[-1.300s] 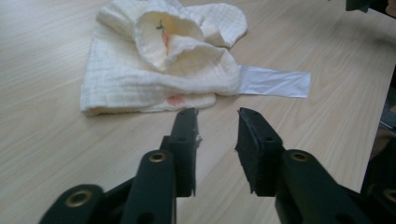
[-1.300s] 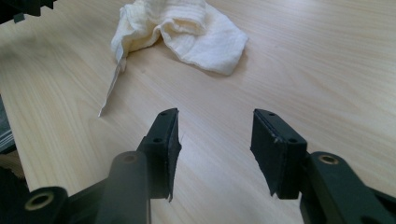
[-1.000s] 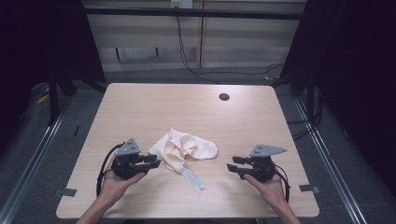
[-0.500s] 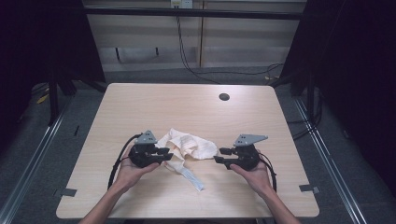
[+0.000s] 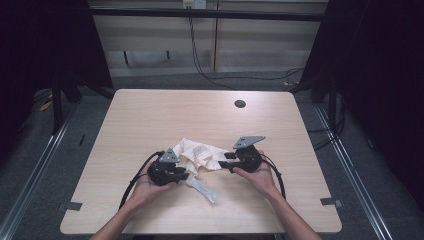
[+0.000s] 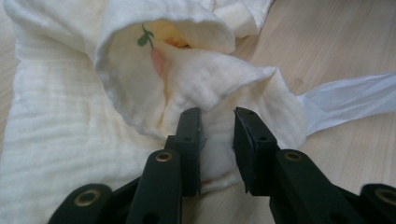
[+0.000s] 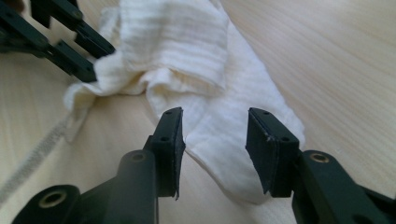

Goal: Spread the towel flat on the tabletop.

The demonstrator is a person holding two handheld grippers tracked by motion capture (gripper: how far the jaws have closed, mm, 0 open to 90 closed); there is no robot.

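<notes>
Two grippers close in on a crumpled cream cloth (image 5: 200, 155) that lies on the wooden table (image 5: 150, 115), a little nearer the front edge than the middle, with a pale ribbon-like strip (image 5: 202, 189) trailing from it toward that edge. The left gripper (image 5: 181, 174) sits at the cloth's left side. In the left gripper view its jaws have just been closing and now stand a narrow gap apart with a raised fold of cloth (image 6: 219, 93) between them; whether the pads already press on that fold is hard to tell, since fabric hides the contact line, but a sliver of gap seems to remain. The right gripper (image 5: 226, 162) is at the cloth's right side. Its jaws are moderately open and straddle a flat corner of cloth (image 7: 219, 135) without pinching it; they have just opened a little further.

The step in hand looks like taking hold of the cloth at two points so it can be lifted and spread or folded. To do it well, the left jaws should finish closing on a single layer rather than a bunched ridge. The right gripper should slide lower, pads almost on the tabletop, so the lower jaw gets under the hem before closing. Gripping near true corners, well apart, would let the cloth hang open, and the trailing strip should stay out of both grips.
</notes>
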